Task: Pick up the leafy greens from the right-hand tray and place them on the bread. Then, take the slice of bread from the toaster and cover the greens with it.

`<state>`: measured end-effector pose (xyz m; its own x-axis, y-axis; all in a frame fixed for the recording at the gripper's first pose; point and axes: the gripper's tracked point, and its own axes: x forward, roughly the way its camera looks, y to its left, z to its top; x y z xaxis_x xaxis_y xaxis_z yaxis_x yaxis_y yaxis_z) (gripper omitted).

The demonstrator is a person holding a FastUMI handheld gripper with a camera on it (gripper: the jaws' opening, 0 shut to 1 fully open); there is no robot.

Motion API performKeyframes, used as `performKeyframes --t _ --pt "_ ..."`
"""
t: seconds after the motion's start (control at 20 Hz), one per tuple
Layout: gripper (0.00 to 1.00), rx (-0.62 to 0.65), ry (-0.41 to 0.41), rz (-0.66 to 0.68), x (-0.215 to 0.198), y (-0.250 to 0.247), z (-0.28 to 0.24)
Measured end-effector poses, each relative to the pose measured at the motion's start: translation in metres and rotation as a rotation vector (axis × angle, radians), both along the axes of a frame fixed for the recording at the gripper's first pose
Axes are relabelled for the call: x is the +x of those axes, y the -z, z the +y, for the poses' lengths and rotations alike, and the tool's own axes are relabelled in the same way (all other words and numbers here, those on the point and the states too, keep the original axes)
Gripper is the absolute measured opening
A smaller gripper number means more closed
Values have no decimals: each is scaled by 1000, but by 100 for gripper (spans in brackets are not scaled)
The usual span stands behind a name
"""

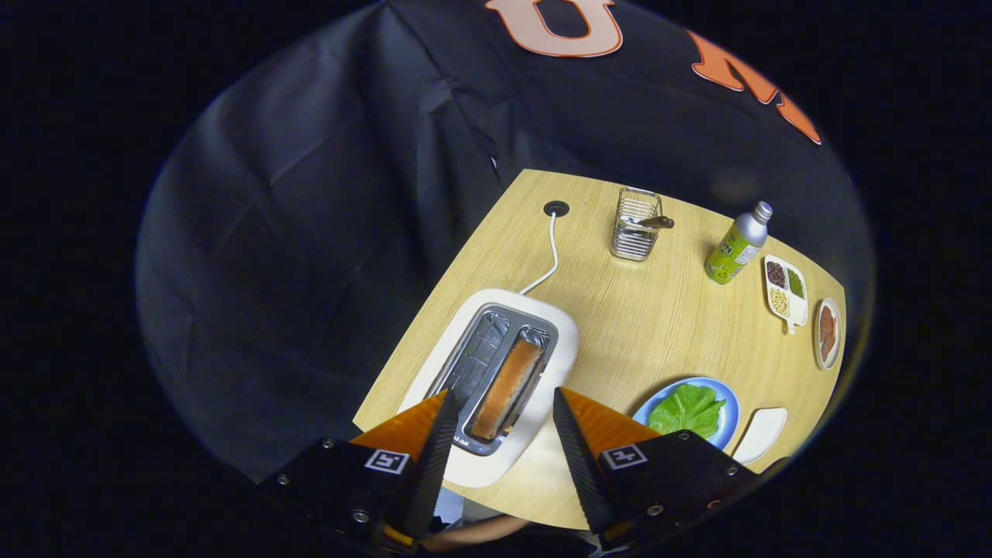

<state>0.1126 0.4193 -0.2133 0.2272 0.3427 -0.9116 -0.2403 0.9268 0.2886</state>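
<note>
My gripper (502, 399) hovers open above the white toaster (562, 333), its two orange fingers (577, 422) spread wide with nothing between them. A slice of toasted bread (508, 378) stands in the toaster's right-hand slot, directly between and just ahead of the fingertips. The left-hand slot is bare metal. To the right of the fingers, a blue plate (727, 422) carries the leafy greens (686, 408), which cover what lies under them. A small white tray (761, 434) beside the plate holds nothing.
On the wooden table (643, 325) beyond the toaster stand a wire basket (634, 225) and a green bottle (736, 244). A divided dish of beans (786, 291) and a plate with meat (828, 333) line the right edge. The toaster's cord (552, 256) runs to a grommet.
</note>
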Motion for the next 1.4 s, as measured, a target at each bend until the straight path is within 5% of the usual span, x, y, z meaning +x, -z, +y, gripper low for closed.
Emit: performKeyframes --t 0.75,1.4 --pt "18 -99 53 30 9 31 8" --pt "14 101 77 -59 6 -35 -15"
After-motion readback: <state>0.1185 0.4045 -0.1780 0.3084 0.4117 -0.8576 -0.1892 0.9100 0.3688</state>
